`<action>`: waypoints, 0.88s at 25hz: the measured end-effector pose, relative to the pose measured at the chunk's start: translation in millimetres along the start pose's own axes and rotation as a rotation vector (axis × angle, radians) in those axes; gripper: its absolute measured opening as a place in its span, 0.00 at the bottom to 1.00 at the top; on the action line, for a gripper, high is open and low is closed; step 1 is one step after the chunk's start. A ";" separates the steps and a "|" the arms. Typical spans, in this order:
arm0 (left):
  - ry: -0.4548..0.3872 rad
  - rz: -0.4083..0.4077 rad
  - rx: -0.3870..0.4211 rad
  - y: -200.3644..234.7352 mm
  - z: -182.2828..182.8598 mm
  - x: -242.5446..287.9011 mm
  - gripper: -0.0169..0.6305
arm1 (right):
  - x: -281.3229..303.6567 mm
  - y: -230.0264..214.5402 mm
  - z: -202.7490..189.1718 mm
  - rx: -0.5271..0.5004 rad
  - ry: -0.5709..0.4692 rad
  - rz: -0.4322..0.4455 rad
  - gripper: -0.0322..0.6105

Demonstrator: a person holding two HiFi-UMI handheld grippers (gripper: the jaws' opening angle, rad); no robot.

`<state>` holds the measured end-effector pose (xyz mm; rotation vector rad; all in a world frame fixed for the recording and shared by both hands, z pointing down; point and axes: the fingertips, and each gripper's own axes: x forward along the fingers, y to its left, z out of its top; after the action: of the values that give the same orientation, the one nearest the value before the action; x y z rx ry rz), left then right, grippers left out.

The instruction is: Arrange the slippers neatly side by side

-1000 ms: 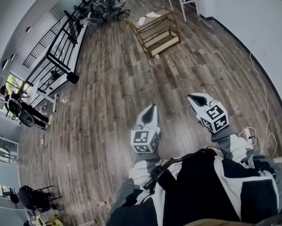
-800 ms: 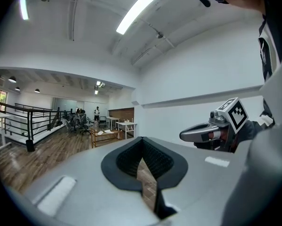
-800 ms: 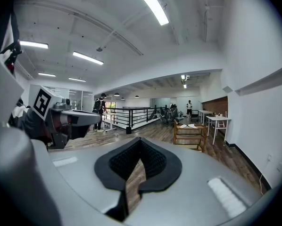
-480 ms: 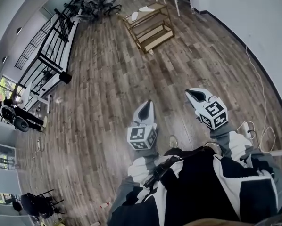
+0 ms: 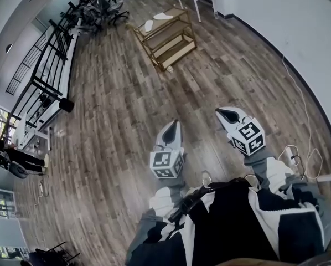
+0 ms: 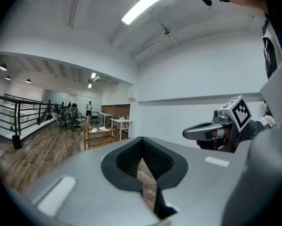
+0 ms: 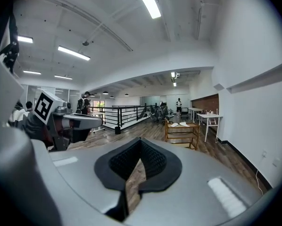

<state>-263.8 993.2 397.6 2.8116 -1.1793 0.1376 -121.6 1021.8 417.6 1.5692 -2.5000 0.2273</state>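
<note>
Across the brown wood-plank floor [image 5: 115,121], far up-frame, a low wooden tiered shelf rack [image 5: 176,46] carries the two pale flat slippers [image 5: 149,25] on its top board. They lie apart and aren't lined up; too small to tell which way each points.

Far left, a black metal railing [image 5: 41,82] edges the floor. The left gripper [image 5: 173,124] is held out in front of the person, fingers together, nothing between them. The right gripper [image 5: 227,114] is near it at about the same height, fingers together, also empty. Far right, a thin white cable [image 5: 291,151] lies loose on the floor.

Task not started; the slippers are well apart from both grippers.

Likely risks:
- Reaching in with the fingers shut would shove a slipper off the top board.
- The floor cable could snag a foot.
- A light slipper may slide rather than be gripped.
</note>
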 end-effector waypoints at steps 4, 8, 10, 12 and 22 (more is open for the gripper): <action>-0.018 -0.027 -0.008 30.9 7.1 22.9 0.04 | 32.6 -7.5 10.3 0.002 0.013 -0.025 0.06; -0.029 -0.060 -0.018 57.9 9.3 44.8 0.04 | 61.5 -14.9 17.7 -0.008 0.018 -0.057 0.06; -0.022 -0.076 -0.023 67.8 10.5 53.8 0.04 | 74.4 -18.9 19.0 -0.004 0.017 -0.074 0.06; -0.022 -0.086 -0.028 78.3 10.7 62.5 0.04 | 85.6 -22.4 20.0 -0.002 0.020 -0.087 0.06; -0.012 -0.076 -0.045 118.1 14.3 102.6 0.04 | 123.0 -48.4 26.9 0.007 0.029 -0.118 0.06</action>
<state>-275.8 836.5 401.0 2.8176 -1.0620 0.0877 -132.4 887.4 421.8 1.6964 -2.3782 0.2411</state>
